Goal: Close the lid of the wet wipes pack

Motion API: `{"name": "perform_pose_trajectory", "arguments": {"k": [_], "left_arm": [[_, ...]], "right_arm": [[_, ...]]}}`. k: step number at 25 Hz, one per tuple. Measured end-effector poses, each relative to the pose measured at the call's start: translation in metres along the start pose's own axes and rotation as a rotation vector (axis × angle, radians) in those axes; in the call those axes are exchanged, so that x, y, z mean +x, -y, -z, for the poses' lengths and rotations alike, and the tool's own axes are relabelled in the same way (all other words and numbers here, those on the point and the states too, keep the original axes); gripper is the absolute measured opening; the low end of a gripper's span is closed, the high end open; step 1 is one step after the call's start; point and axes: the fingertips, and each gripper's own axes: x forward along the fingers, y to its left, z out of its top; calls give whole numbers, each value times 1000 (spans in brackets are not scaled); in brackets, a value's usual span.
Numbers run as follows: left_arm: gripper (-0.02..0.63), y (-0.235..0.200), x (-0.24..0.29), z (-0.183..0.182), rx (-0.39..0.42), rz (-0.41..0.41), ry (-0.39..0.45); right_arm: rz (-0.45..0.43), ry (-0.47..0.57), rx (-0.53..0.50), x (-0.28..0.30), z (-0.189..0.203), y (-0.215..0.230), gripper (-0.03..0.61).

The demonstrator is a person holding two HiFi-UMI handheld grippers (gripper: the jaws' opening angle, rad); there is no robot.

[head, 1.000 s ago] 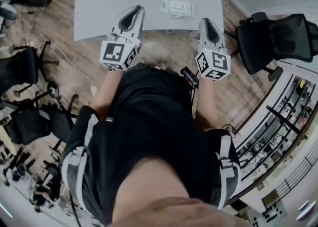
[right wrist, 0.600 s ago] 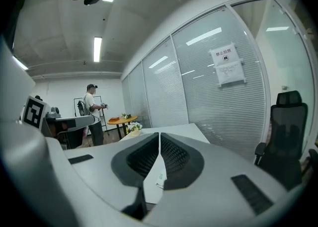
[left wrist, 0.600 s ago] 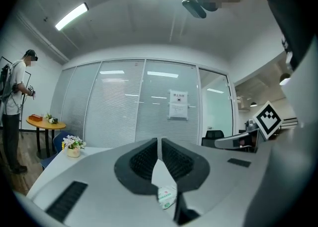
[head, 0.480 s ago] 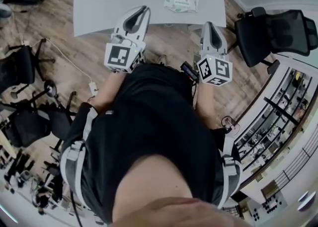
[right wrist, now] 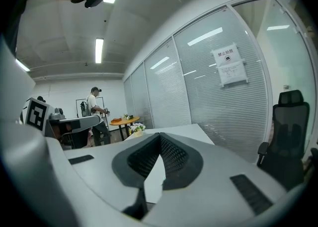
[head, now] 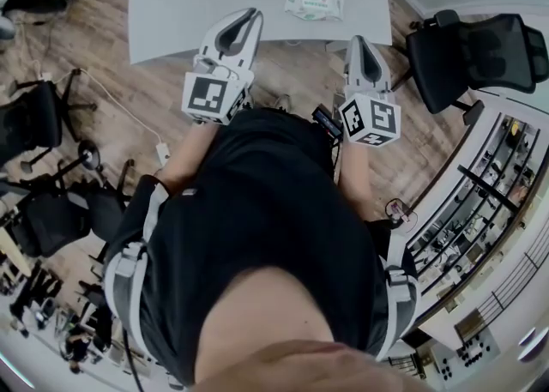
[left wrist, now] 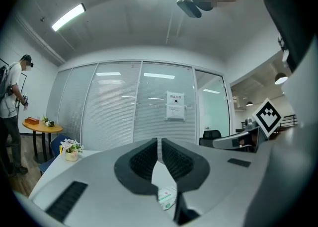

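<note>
Fingers [left wrist: 144,160] of the left gripper [head: 250,16] are shut tip to tip, nothing pinched. In the left gripper view the ribbed pads meet at the front. The wet wipes pack [left wrist: 167,199] shows small through the slit under them, lying out on the bench [head: 189,4], untouched. Far left of that view: a standing person [left wrist: 10,116], a round orange table [left wrist: 42,126], a small flower pot [left wrist: 71,150]. Head view: left gripper is about level, tips over the bench's near edge, marker cube [head: 214,97] back toward the person's body. Bench is plain grey-white, with wood floor [head: 129,90] around it and black chairs [head: 34,124] off to the left. The wet wipes pack lies flat on the bench, right of centre, toward the far side. It is well apart from both grippers, ahead of the gap between them, nearer the right one's line. White pack, green print; lid state too small to tell. Right gripper [head: 362,41] has its tips at the bench's near edge, its cube [head: 371,118] back by the waist. Its fingers [right wrist: 144,157] have just been closing and are shut, tips together, nothing between them. The right gripper view looks along the bench toward a glass wall with blinds [right wrist: 198,82], a paper notice [right wrist: 230,66] on it. A black office chair [head: 480,60] stands right of the bench.
</note>
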Motion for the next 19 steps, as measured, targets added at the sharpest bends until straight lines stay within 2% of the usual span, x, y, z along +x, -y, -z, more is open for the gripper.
{"name": "perform_pose_trajectory", "arguments": {"k": [19], "left_arm": [[44,3,3,-4,-6,16,25]], "right_arm": [[-4,-1,-17,0,-2,-3,23]]}}
